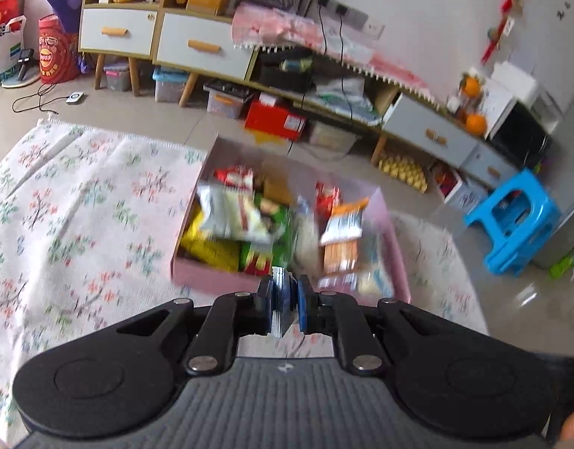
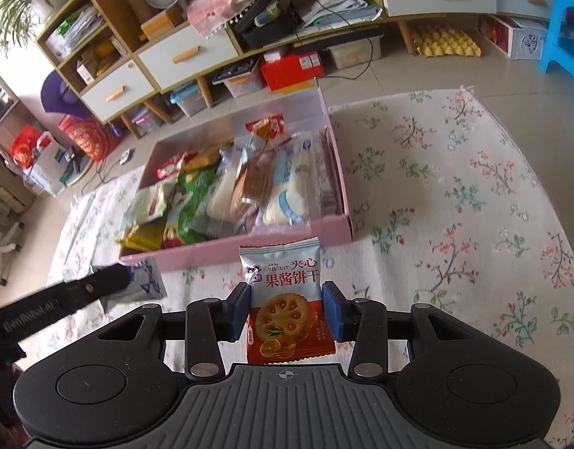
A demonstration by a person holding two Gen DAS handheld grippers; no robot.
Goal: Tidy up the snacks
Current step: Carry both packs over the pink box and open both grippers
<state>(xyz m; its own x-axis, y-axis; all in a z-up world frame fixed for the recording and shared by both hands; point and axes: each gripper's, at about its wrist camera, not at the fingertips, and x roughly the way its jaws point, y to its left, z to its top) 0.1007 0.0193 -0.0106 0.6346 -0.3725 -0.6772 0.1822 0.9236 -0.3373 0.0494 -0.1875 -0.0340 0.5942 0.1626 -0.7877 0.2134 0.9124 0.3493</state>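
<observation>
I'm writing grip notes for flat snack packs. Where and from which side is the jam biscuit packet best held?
Across its middle, one pad on each long side edge, coming from its bottom seam. The jam biscuit packet is thin and flat, facing the camera, so the right gripper spans its narrow width, clear of the crimped ends.

The snack packet (image 2: 285,299) between the pads of the right gripper (image 2: 285,312) bore the English words "JAM BISCUIT" and, in large red Chinese characters, "夹心" above "果酱饼干". The black arm of the left gripper (image 2: 111,284), seen in the right wrist view, carried the raised lettering "GenRobot.AI". The print on the packets in the pink box (image 2: 249,249) was too blurred to read.
</observation>
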